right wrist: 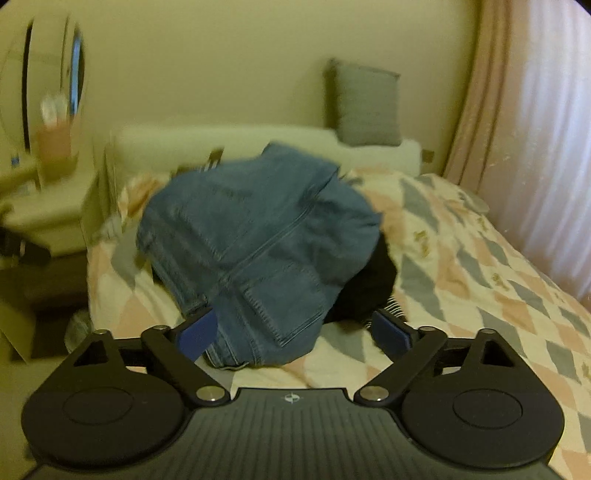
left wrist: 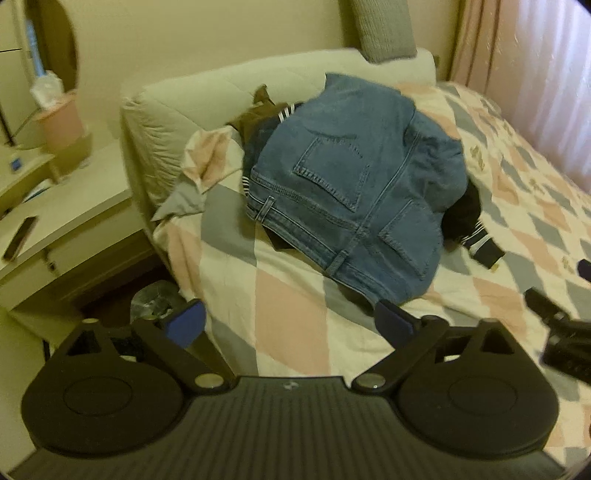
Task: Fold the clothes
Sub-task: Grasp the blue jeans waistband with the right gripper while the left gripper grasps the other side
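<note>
Blue jeans [left wrist: 354, 184] lie heaped back-pockets-up on the checked bedspread [left wrist: 288, 317], covering a pile of dark clothes; a dark garment with a striped cuff [left wrist: 476, 240] sticks out at the right and a brown one [left wrist: 255, 114] at the back. My left gripper [left wrist: 290, 325] is open, hovering just short of the jeans' waistband with only bedspread between its blue pads. In the right wrist view the jeans [right wrist: 258, 240] fill the middle, blurred. My right gripper [right wrist: 295, 336] is open with its fingers on either side of the jeans' near edge, holding nothing. The right gripper's body [left wrist: 565, 339] shows at the left view's right edge.
A cream padded headboard [left wrist: 207, 96] with a grey cushion [left wrist: 384, 33] stands behind the pile. Left of the bed sits a nightstand [left wrist: 66, 206] carrying a phone [left wrist: 20, 236] and a pink bin [left wrist: 61, 122]. A bag-lined waste bin [left wrist: 155, 299] is on the floor. Curtains [right wrist: 535, 129] hang at right.
</note>
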Demonstrator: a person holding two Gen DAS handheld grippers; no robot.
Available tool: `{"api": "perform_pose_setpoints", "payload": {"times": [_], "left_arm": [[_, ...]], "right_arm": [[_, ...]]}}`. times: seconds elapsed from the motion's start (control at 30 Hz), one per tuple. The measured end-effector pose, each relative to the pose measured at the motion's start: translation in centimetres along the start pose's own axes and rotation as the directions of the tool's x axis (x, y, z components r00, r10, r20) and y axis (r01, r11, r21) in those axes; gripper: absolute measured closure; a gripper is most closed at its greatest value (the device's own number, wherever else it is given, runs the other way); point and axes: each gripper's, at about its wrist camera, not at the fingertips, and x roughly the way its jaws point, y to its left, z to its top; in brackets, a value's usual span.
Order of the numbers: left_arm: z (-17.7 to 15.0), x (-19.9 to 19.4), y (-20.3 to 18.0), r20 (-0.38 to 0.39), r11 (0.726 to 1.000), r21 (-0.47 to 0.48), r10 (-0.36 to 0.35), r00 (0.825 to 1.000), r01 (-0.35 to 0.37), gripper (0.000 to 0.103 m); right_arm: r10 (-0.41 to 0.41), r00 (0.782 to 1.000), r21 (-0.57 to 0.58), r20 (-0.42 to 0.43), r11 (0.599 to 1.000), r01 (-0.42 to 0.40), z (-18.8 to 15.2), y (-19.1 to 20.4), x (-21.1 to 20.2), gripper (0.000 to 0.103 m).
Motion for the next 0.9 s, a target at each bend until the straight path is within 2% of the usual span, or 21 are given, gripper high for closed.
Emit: {"api": "perform_pose_setpoints", "payload": {"times": [0.1,0.2,0.33,0.43,0.5,0.6,0.7,0.73,0.77,0.9], "left_arm": [[1.8,4.8,2.0,-0.021,0.998,0.050,-0.026,0.999,0.027,0.018],[3.5,9.7,3.9,-0.044,0.995,0.093,-0.042,0.998,0.046,0.030],[4.9,15.0,5.6,-0.058,0.987,0.145,-0.067,0.996,0.075,0.040],[5.8,17.8,6.2,-0.049,0.976,0.195,-0.089,0.995,0.097,0.040],[6.4,19.4,6.3,-0.031,0.967,0.227,-0.111,0.993,0.115,0.038],[7.7,21.3,6.1,0.013,0.953,0.277,-0.130,0.991,0.122,0.028],[9.1,23.0,6.0,0.065,0.939,0.322,-0.154,0.986,0.125,0.013],[9.5,23.6,6.0,0.082,0.934,0.334,-0.162,0.983,0.126,0.004],[10.1,24.3,6.1,0.096,0.931,0.341,-0.170,0.981,0.129,0.001],[11.8,27.4,5.4,0.069,0.901,0.390,-0.233,0.970,0.189,0.004]], "right_arm": [[-0.014,0.999,-0.068,-0.047,0.998,0.010,-0.8,3.6,5.2,0.029],[-0.024,0.995,-0.139,-0.099,0.990,0.010,-2.1,6.7,9.8,0.038],[-0.053,0.984,-0.232,-0.171,0.973,0.012,-4.1,10.0,15.3,0.040],[-0.078,0.980,-0.290,-0.185,0.957,0.021,-5.4,11.8,18.4,0.040],[-0.105,0.977,-0.326,-0.183,0.945,0.040,-6.1,12.8,20.2,0.040],[-0.136,0.976,-0.378,-0.168,0.924,0.064,-7.0,13.9,22.5,0.040],[-0.154,0.972,-0.420,-0.175,0.905,0.067,-7.8,14.7,24.4,0.036],[-0.162,0.970,-0.434,-0.181,0.898,0.068,-8.0,14.9,25.0,0.036],[-0.176,0.967,-0.447,-0.184,0.891,0.077,-8.3,15.0,25.6,0.036],[-0.210,0.959,-0.454,-0.192,0.885,0.103,-8.3,14.0,26.6,0.039]]}}
